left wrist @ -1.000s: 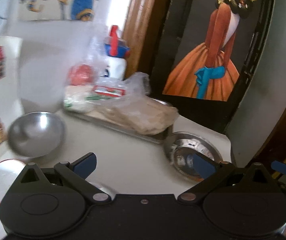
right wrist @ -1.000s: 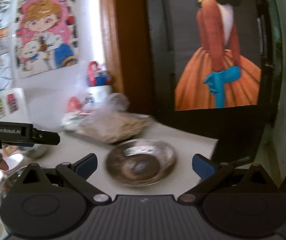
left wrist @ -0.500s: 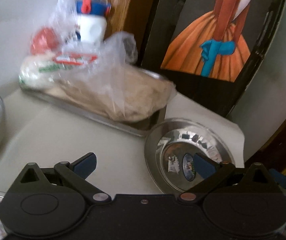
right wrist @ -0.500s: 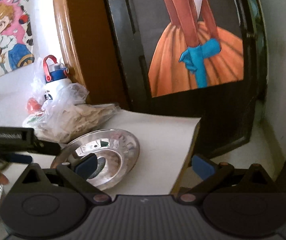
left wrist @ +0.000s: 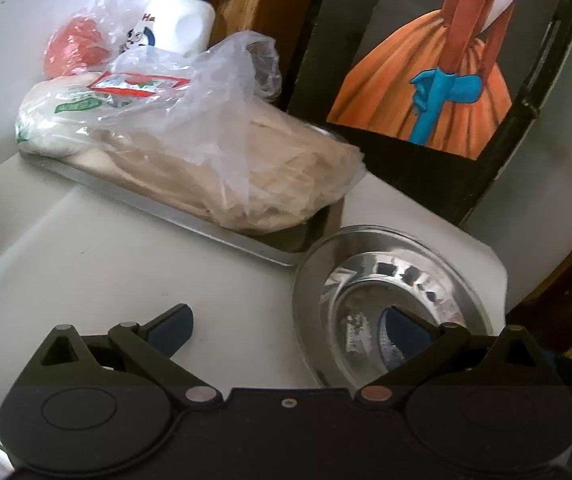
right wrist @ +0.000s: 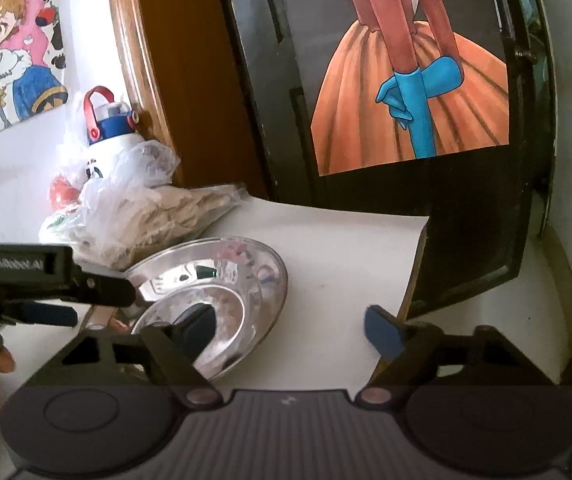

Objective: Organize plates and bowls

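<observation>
A shiny steel plate (left wrist: pixel 390 280) lies on the white table near its right corner; it also shows in the right wrist view (right wrist: pixel 222 280). My left gripper (left wrist: pixel 286 328) is open, its right finger over the plate's middle and its left finger over bare table, straddling the plate's left rim. My right gripper (right wrist: pixel 286 330) is open, its left finger over the plate and its right finger over bare table, straddling the plate's right rim. The left gripper's body (right wrist: pixel 46 280) shows at the plate's left in the right wrist view. Neither holds anything.
A steel tray (left wrist: pixel 190 216) with plastic bags of food (left wrist: pixel 226 160) sits just behind the plate. A white bottle with a blue and red lid (left wrist: pixel 178 16) stands behind it. The table edge (right wrist: pixel 414 264) and a dark door with a painting lie to the right.
Both grippers have moved forward and down toward the steel plate. The steel bowl at the left has slid out of the left wrist view. Both stay open.
</observation>
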A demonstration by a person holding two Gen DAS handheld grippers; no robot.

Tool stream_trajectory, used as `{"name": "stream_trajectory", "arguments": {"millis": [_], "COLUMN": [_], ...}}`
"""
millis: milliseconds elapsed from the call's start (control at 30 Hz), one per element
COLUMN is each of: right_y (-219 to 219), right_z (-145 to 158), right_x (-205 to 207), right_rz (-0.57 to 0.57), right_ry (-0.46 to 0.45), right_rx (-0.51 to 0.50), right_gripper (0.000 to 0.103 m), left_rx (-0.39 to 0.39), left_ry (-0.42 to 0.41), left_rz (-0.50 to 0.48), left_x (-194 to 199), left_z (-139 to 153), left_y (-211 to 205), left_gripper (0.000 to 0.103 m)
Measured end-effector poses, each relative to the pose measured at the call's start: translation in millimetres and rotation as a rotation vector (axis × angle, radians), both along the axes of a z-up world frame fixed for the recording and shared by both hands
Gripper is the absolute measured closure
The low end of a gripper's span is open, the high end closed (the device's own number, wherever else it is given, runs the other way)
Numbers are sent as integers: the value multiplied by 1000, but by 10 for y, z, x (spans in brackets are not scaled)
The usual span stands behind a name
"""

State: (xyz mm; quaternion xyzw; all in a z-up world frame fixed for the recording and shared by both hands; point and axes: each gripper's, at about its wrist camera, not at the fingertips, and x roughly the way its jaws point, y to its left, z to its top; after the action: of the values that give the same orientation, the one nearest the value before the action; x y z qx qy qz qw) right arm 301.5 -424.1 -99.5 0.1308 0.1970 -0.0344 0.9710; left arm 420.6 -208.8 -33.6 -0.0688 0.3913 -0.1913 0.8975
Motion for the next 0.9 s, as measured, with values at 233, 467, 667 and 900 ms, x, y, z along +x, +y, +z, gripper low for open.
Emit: {"name": "stream_trajectory", "arguments": {"millis": [233, 467, 667, 900], "right_y": [39, 76, 92, 198], "right_z": [-7, -26, -1, 219], "right_x": [-17, -42, -98, -374], "right_rz": [12, 35, 23, 17], "right_ry": [-14, -25, -13, -47], "right_rx": [8, 28, 48, 19], "right_gripper": [41, 72, 78, 78], "left_rx": [1, -1, -7, -40], "left_ry": [-6, 1, 9, -1], "left_rz": [-16, -31, -30, -17], "left_x": [-35, -54, -129, -307], "left_z": [17, 16, 11, 159], "left_y": [-11, -31, -71, 16], "left_gripper": [17, 65, 84, 85]}}
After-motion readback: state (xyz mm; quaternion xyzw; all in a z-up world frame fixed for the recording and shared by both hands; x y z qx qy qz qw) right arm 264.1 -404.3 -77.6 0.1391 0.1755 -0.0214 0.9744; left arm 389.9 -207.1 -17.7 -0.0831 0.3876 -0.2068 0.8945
